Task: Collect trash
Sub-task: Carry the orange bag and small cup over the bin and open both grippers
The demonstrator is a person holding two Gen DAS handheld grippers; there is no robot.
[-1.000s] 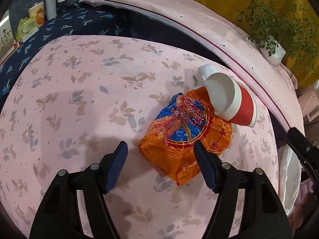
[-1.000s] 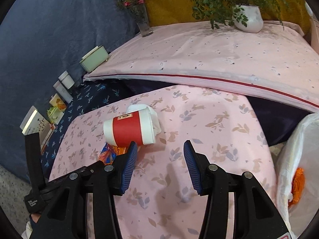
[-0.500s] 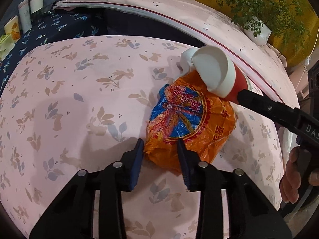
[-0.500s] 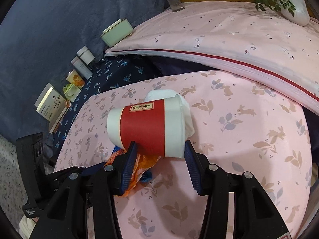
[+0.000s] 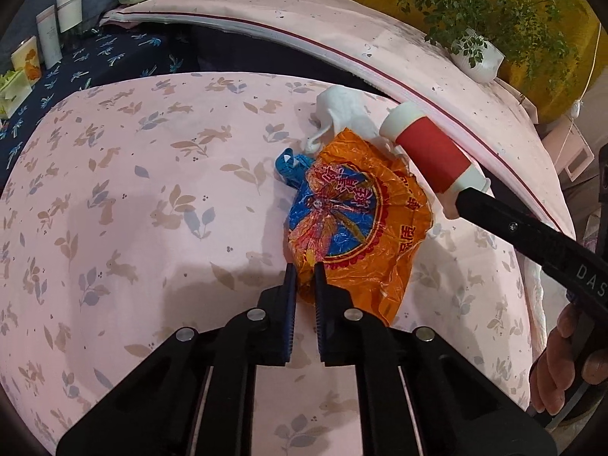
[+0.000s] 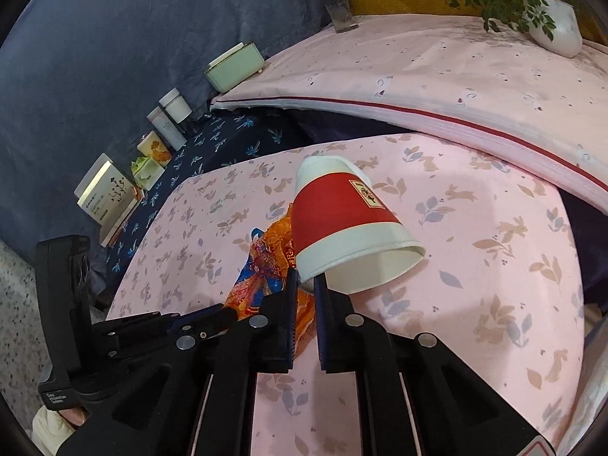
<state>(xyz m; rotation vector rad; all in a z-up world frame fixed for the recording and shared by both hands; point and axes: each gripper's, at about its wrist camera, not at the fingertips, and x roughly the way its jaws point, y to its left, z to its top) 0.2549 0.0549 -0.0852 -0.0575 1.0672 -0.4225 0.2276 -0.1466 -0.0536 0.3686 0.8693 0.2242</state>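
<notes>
A crumpled orange and blue snack wrapper lies on the pink rabbit-print cloth. My left gripper is shut on the wrapper's near edge. A red and white paper cup is tilted, its base resting on the wrapper, mouth toward the right wrist camera. The jaws of my right gripper are closing, with the cup's rim pinched between the pads. In the left wrist view the cup hangs at the tip of the right gripper's black finger. A white crumpled tissue lies behind the wrapper.
A higher pink-covered ledge runs behind, with a white plant pot and a flower vase. A green box, jars and books line the dark blue cloth at left. A person's hand holds the right gripper.
My left gripper's jaws went from wide open to shut on the wrapper's edge. My right gripper came in to the lying cup, closed on its rim and tipped it up.
</notes>
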